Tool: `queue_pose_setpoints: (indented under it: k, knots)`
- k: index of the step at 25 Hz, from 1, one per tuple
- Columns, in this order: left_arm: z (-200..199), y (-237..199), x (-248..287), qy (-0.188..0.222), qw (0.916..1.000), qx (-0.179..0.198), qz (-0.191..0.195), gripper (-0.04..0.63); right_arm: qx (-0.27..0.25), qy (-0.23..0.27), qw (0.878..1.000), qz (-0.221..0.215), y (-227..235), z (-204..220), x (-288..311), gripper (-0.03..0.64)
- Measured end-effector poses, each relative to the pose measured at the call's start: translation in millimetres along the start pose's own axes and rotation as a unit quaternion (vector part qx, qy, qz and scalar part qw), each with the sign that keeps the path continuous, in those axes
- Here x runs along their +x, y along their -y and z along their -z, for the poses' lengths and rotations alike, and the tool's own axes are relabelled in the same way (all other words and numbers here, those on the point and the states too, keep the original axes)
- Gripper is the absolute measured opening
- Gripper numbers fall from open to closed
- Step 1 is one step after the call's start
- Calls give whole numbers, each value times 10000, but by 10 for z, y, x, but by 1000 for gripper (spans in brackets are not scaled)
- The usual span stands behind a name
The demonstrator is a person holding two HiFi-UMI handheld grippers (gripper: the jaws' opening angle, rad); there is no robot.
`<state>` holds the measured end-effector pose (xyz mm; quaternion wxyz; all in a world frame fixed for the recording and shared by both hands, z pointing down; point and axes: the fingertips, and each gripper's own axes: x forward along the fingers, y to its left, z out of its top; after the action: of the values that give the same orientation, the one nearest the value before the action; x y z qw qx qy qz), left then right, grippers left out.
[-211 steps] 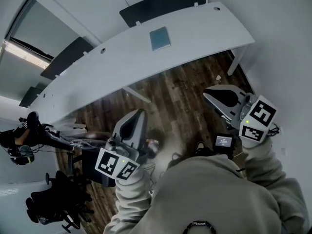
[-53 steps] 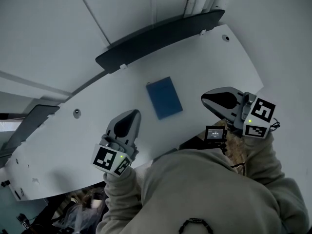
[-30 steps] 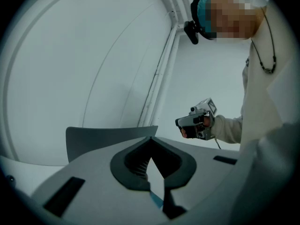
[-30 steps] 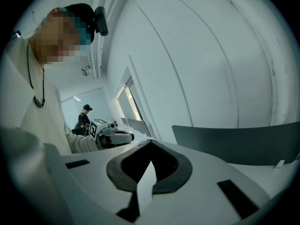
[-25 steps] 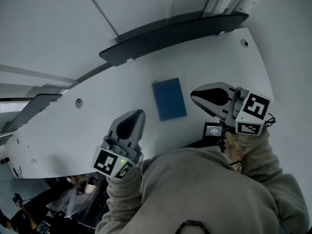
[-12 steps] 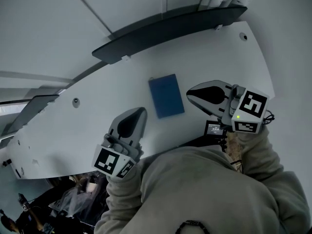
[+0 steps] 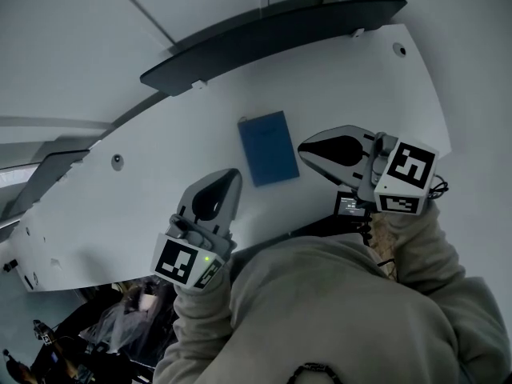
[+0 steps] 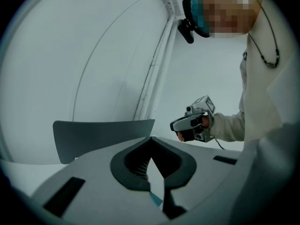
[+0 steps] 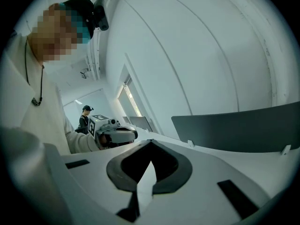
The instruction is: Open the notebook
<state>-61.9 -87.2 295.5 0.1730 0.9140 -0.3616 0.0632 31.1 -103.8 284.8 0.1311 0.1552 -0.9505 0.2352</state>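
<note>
Sleeves of the operator fill the near edge of the head view, each hand carrying one set of tongs out over the white bench.

Left tongs: clenched as far as their own view shows, with nothing gripped. They point up the bench, toward the near left corner of the notebook, with a clear strip of bench between.

Right tongs: clenched and empty. The tip points leftward across the bench and sits just beside the right-hand long edge of the notebook. No contact is visible.

Notebook: blue, closed and flat on the bench, ahead of and between the two tips. Its long axis runs away from the operator, slightly tilted. The spine side cannot be determined.

Assessment: the right hand is the nearer and is lined up on the long right edge. If that is the free edge of the cover, the tip would have to get under it and lift toward the left. The left tongs are placed to steady the near corner.

Beyond: a dark divider panel stands along the far edge of the bench.
</note>
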Motion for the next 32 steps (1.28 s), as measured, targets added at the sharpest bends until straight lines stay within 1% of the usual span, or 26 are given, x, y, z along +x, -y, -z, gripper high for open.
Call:
queue_pose_setpoints:
  k: [8, 13, 16, 20, 24, 29, 32]
  knots:
    - [137, -93, 65, -137, 9997, -119, -182, 0, 23, -140, 9999, -31, 36, 85, 127, 21]
    - [228, -235, 68, -151, 9986, -247, -448, 0, 117, -199, 9997, -79, 64, 180, 210, 21]
    - [280, -286, 93, -101, 9986, -295, -432, 0, 157, -252, 9995, -83, 104, 243, 248, 21]
    - [278, -353, 116, 14, 9982, -329, -503, 0, 203, -299, 9993, -32, 204, 310, 249, 21]
    - [345, -396, 127, -158, 9988, -153, -432, 0, 314, -253, 9992, 14, 310, 360, 277, 21]
    - [480, -419, 119, -210, 9982, -331, -448, 0, 421, -360, 9984, 68, 414, 468, 271, 21]
    - [525, -437, 160, -283, 9981, -361, -415, 0, 533, -364, 9978, 118, 485, 525, 296, 21]
